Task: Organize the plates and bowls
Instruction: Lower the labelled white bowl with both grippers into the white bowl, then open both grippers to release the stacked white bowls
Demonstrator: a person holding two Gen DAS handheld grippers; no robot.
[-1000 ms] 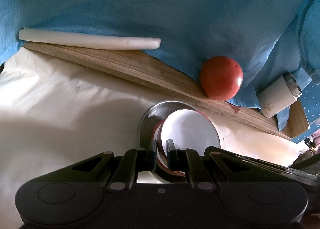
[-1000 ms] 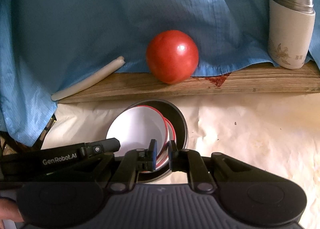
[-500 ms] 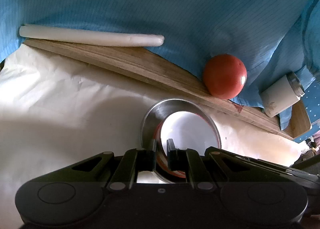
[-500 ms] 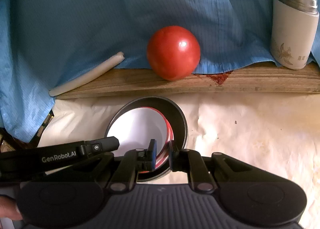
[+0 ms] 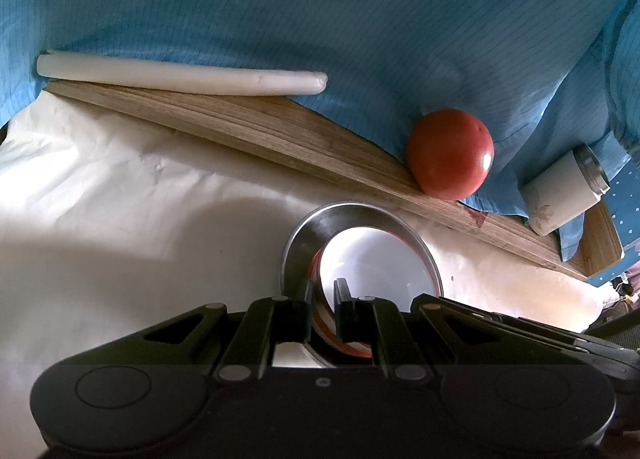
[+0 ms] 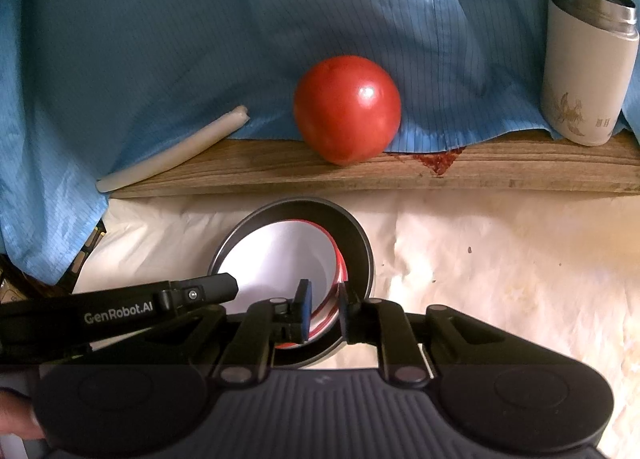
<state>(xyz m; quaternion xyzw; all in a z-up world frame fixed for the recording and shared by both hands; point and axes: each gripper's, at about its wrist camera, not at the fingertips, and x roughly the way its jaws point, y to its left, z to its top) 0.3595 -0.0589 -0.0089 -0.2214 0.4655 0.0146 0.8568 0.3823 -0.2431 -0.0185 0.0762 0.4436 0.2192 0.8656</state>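
Both tongs sat at the near rims of the nested dishes: the left tongs (image 5: pixel 322 309) stayed narrow, pinching the rim of the red-rimmed white bowl (image 5: pixel 372 263), while the right tongs (image 6: pixel 323 305) were opening, their pads easing off that bowl's rim, which remained between them. A second before, the right pair had been clamped tighter, so the release had probably begun and the bowl looked seated inside the steel bowl (image 6: pixel 356 243) on the paper-covered bench (image 6: pixel 500 259). Beyond lay the wooden board (image 6: pixel 280 167), with a tomato (image 6: pixel 347 109), a white candle (image 5: pixel 180 77) and a thermos (image 6: pixel 586 75) against blue cloth (image 6: pixel 200 19).
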